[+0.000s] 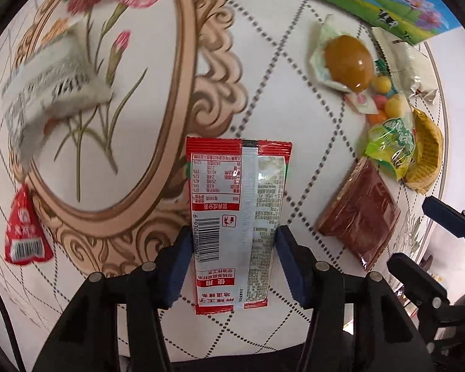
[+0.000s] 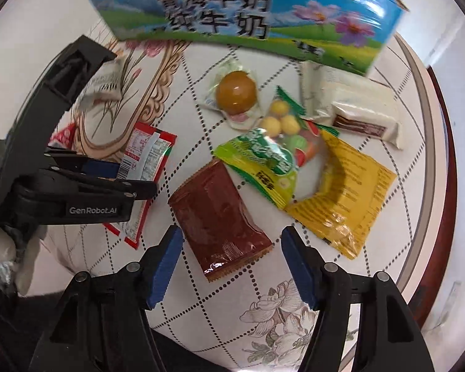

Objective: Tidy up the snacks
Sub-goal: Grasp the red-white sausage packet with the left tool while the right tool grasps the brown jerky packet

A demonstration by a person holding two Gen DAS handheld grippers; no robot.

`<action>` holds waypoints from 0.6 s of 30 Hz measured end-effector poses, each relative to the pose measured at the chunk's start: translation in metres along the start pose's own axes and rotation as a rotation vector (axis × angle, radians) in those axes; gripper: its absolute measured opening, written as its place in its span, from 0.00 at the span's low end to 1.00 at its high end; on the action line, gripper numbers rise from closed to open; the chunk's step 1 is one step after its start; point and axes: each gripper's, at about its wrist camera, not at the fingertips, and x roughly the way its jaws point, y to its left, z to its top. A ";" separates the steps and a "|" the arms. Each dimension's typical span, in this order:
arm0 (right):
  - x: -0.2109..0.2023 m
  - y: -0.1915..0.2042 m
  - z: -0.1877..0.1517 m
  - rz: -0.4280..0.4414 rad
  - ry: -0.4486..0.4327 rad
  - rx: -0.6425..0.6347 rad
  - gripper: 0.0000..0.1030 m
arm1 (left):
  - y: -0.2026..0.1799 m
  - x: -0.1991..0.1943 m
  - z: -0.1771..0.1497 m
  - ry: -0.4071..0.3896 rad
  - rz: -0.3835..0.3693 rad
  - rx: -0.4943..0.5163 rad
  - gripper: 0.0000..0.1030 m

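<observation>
My left gripper (image 1: 231, 257) is shut on a red and silver snack packet (image 1: 237, 217), back side up, its pads pressing both long edges; the packet also shows in the right wrist view (image 2: 145, 158). My right gripper (image 2: 231, 265) is open, its fingers either side of the near end of a dark red-brown packet (image 2: 218, 217) on the table, also in the left view (image 1: 359, 217). A green and blue milk carton box (image 2: 248, 15) stands at the far side.
Near the box lie a wrapped brown egg (image 2: 237, 90), a green candy bag (image 2: 263, 161), a yellow packet (image 2: 347, 198), a white packet (image 2: 356, 108), a white sachet (image 1: 52, 86) and a small red packet (image 1: 24, 232). The round table's edge (image 2: 431, 142) curves at right.
</observation>
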 end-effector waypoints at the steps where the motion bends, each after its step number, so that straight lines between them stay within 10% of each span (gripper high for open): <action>1: 0.008 0.008 0.003 -0.013 0.025 -0.048 0.67 | 0.004 0.001 -0.004 0.005 -0.008 -0.017 0.50; 7: 0.046 0.020 0.014 -0.065 0.137 -0.030 0.62 | 0.019 0.004 -0.010 0.011 -0.083 -0.063 0.52; 13: 0.059 -0.030 0.000 0.254 0.180 0.443 0.71 | 0.054 0.003 -0.032 0.037 -0.129 -0.052 0.53; 18: 0.044 -0.023 0.005 0.192 0.116 0.358 0.71 | 0.053 0.011 -0.043 0.037 -0.112 -0.047 0.53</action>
